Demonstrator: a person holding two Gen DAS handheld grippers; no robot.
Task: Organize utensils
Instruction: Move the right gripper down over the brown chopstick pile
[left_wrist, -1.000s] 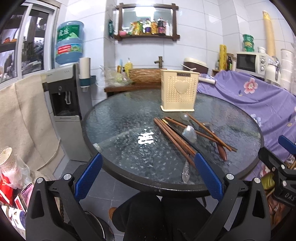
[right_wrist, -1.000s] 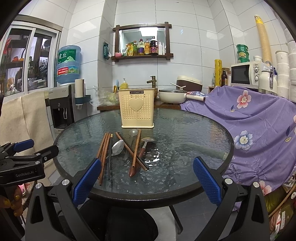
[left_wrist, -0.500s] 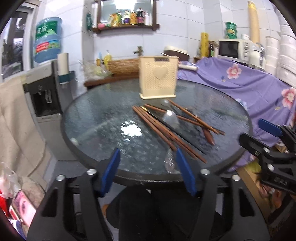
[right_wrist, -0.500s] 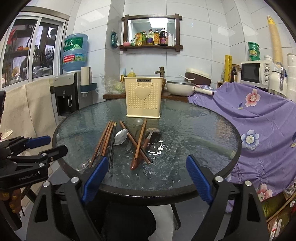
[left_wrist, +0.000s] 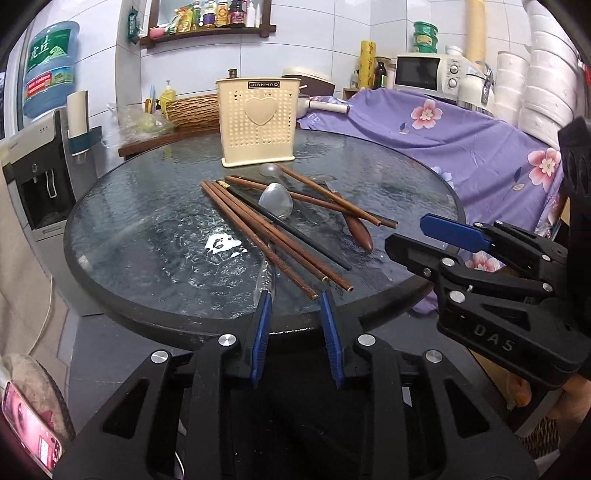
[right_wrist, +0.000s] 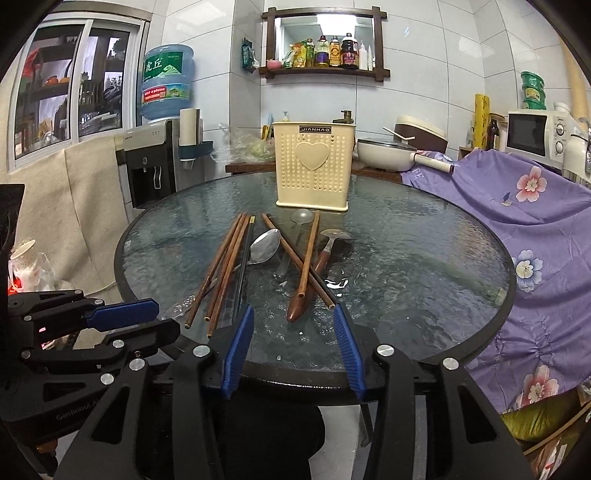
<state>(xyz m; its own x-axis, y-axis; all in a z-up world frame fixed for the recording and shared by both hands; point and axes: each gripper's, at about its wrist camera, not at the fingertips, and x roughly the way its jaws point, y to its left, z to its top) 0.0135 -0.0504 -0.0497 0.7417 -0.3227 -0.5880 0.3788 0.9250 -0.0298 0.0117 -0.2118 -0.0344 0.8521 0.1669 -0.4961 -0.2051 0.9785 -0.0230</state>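
Brown chopsticks (left_wrist: 266, 230) (right_wrist: 225, 266), a black chopstick (left_wrist: 295, 230), a metal spoon (left_wrist: 276, 199) (right_wrist: 264, 246) and a wooden-handled spatula (right_wrist: 317, 266) lie crossed on the round glass table (left_wrist: 147, 229) (right_wrist: 406, 266). Behind them stands the cream holder (left_wrist: 256, 122) (right_wrist: 314, 170). My left gripper (left_wrist: 294, 299) (right_wrist: 166, 317) hovers at the near rim, jaws closing, nothing between them; chopstick ends lie just ahead. My right gripper (right_wrist: 293, 314) (left_wrist: 406, 234) is also closing at the rim, with the brown handle's end (right_wrist: 297, 310) in line with its gap, untouched.
A water dispenser (right_wrist: 151, 162) stands left of the table. A purple flowered cloth (right_wrist: 535, 229) covers furniture on the right, with a microwave (right_wrist: 532, 133) behind. A wooden counter with a pan (right_wrist: 384, 153) is beyond the table. Dark-trousered legs (right_wrist: 273, 435) are below.
Both grippers' jaws have narrowed a lot. Both have sunk and come closer to the table's near rim, and each shows larger in the other's view.
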